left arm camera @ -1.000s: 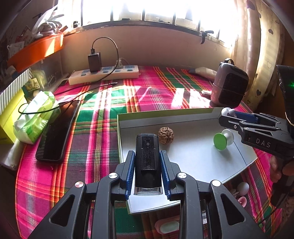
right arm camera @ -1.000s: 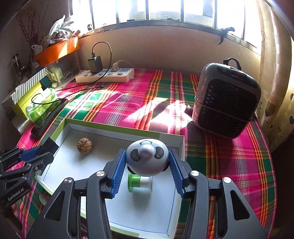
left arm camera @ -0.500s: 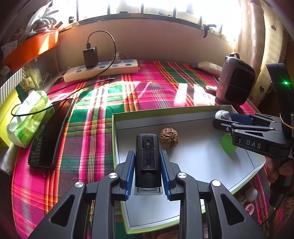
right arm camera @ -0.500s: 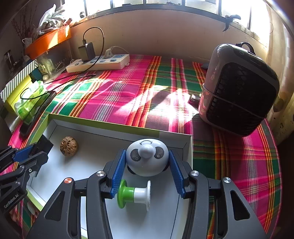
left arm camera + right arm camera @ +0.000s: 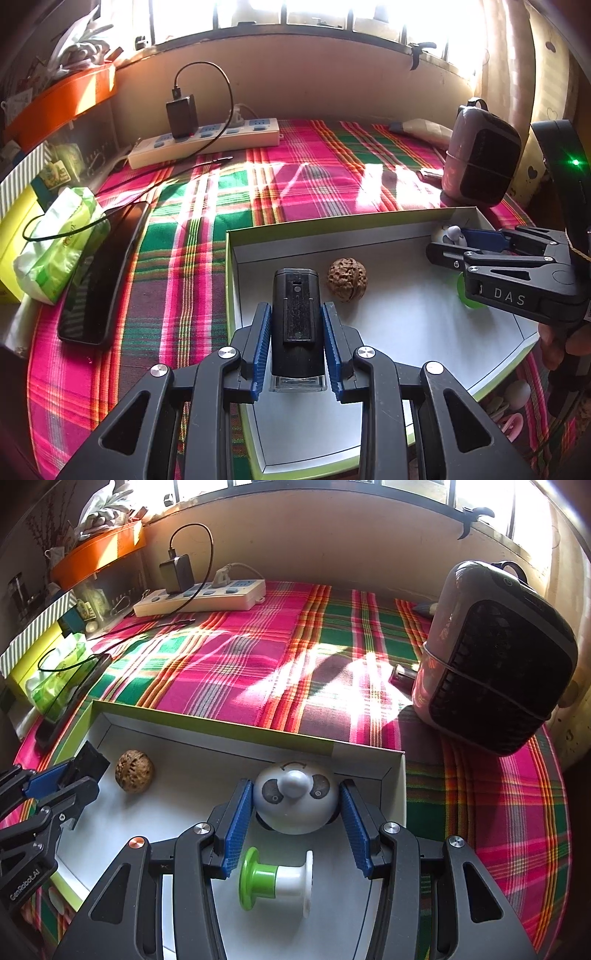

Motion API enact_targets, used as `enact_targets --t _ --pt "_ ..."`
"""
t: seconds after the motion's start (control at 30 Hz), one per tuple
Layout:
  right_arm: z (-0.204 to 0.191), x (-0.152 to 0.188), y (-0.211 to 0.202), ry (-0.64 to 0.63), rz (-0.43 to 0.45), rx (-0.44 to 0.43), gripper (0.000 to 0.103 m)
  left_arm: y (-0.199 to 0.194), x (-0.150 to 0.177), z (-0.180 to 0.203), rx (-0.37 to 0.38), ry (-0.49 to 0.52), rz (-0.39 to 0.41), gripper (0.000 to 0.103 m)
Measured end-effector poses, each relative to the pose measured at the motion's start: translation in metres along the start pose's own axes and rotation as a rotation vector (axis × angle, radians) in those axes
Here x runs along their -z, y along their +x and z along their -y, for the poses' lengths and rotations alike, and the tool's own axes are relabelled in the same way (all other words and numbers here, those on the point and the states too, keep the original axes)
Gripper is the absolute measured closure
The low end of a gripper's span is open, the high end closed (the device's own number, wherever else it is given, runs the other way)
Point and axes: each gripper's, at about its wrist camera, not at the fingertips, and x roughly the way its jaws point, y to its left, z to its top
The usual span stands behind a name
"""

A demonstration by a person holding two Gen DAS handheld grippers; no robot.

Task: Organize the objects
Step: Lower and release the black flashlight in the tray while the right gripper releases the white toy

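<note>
Indoors, on a table spread with a pink-and-green plaid cloth (image 5: 207,236), the left wrist view showed the left gripper (image 5: 296,325) with its blue pads clamped on both sides of a black block (image 5: 295,314), held over the near left part of a shallow white tray (image 5: 402,321) with a green rim. A walnut (image 5: 347,279) lay on the tray floor just beyond and to the right of the block. The right gripper (image 5: 452,236) reached in over the tray's far right corner, gripping a small panda toy (image 5: 452,233) that was mostly hidden by its fingers; a sliver of green spool (image 5: 461,291) showed under that gripper's body. A phone (image 5: 99,273) and a tissue pack (image 5: 59,243) lay left of the tray, a power strip (image 5: 207,142) with a plugged-in charger (image 5: 181,114) stood by the far wall, and a small heater (image 5: 480,162) sat at the right. From the right wrist view, the right gripper (image 5: 295,805) had its pads pressed to either side of the panda toy (image 5: 295,797), held near the tray's (image 5: 199,768) far wall. The green-and-white spool (image 5: 275,877) lay on its side on the tray floor beneath the fingers. The walnut (image 5: 134,771) rested to the left, close to the left gripper (image 5: 79,771), whose pads held the black block (image 5: 90,762). The heater (image 5: 495,657) stood on the cloth (image 5: 258,657) beyond the tray's right end.
</note>
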Motion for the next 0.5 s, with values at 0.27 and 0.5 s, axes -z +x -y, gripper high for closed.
enact_targets --t 0.27,0.5 --pt "-0.0028 0.0002 0.0019 -0.021 -0.009 0.023 0.054 0.0006 0.0005 0.0016 -0.016 0.011 0.002 0.078" --pt "-0.0032 0.0003 0.0020 -0.028 -0.012 0.025 0.054 0.0017 0.0003 0.0022 -0.028 0.018 0.000 0.078"
